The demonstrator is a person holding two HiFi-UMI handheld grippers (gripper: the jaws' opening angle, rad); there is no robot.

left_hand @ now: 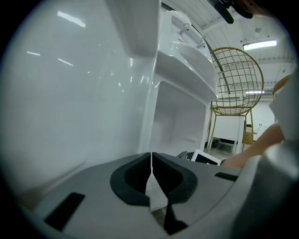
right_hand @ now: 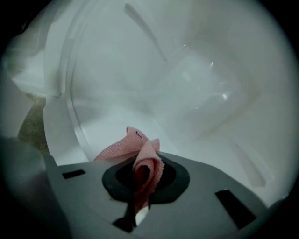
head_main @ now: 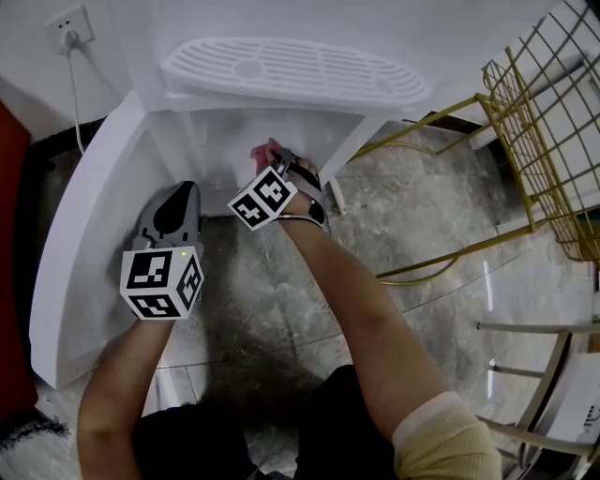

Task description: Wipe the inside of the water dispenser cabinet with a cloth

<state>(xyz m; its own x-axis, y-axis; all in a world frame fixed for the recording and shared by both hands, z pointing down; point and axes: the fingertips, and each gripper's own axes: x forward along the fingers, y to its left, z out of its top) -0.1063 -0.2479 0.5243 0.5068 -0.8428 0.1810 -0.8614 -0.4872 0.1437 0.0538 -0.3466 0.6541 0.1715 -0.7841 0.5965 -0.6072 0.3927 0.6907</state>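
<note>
The white water dispenser (head_main: pixel 281 70) stands with its cabinet door (head_main: pixel 89 234) swung open to the left. My right gripper (head_main: pixel 277 161) reaches into the cabinet opening (head_main: pixel 244 136), shut on a folded pink cloth (right_hand: pixel 140 151), whose tip (head_main: pixel 260 152) shows in the head view. In the right gripper view the cloth faces the white inner wall (right_hand: pixel 187 93) of the cabinet. My left gripper (head_main: pixel 178 202) hangs beside the open door, outside the cabinet, its jaws shut with nothing between them (left_hand: pixel 151 161).
A gold wire chair (head_main: pixel 544 122) stands close on the right, its legs over the grey stone floor (head_main: pixel 253 291). A wall socket with a plugged cable (head_main: pixel 70 28) is at the back left. White furniture legs (head_main: pixel 534 375) sit at the lower right.
</note>
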